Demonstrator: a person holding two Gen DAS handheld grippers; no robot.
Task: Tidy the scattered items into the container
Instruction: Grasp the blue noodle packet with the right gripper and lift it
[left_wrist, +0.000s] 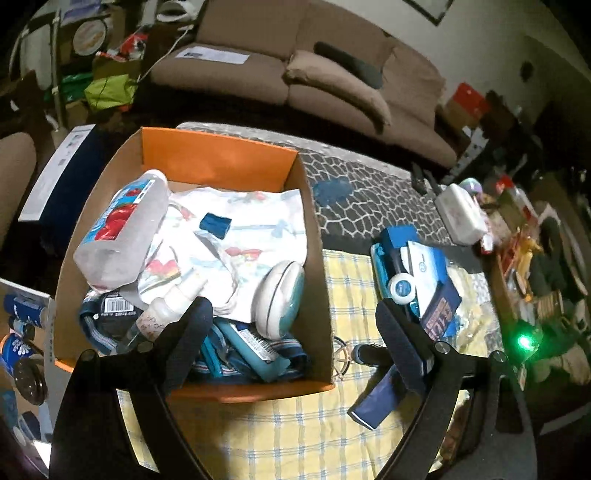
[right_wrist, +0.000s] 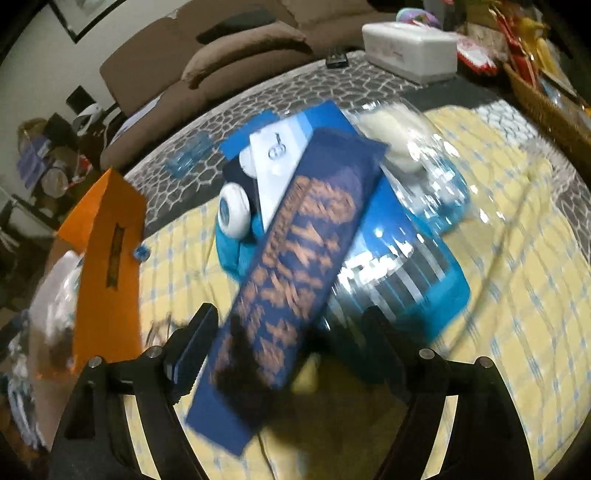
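Left wrist view: left gripper (left_wrist: 291, 328) hangs over the near edge of the orange-lined cardboard box (left_wrist: 221, 155), jaws wide apart, nothing between them. Box already packed with a clear plastic bottle with red label (left_wrist: 122, 236), floral cloth (left_wrist: 251, 229), white oval case (left_wrist: 279, 299).

Right gripper (right_wrist: 291, 343) straddles the long navy carton with orange lettering (right_wrist: 295, 266) on the yellow checked cloth (right_wrist: 517, 258), jaws spread, pads apparently clear. Carton leans on a blue blister pack (right_wrist: 413, 251), likely next into the box. White tissue box (right_wrist: 410, 44) sits at the far edge.

Each hand-held gripper (left_wrist: 295, 325) is black, silver-screwed, with dark ridged pads.
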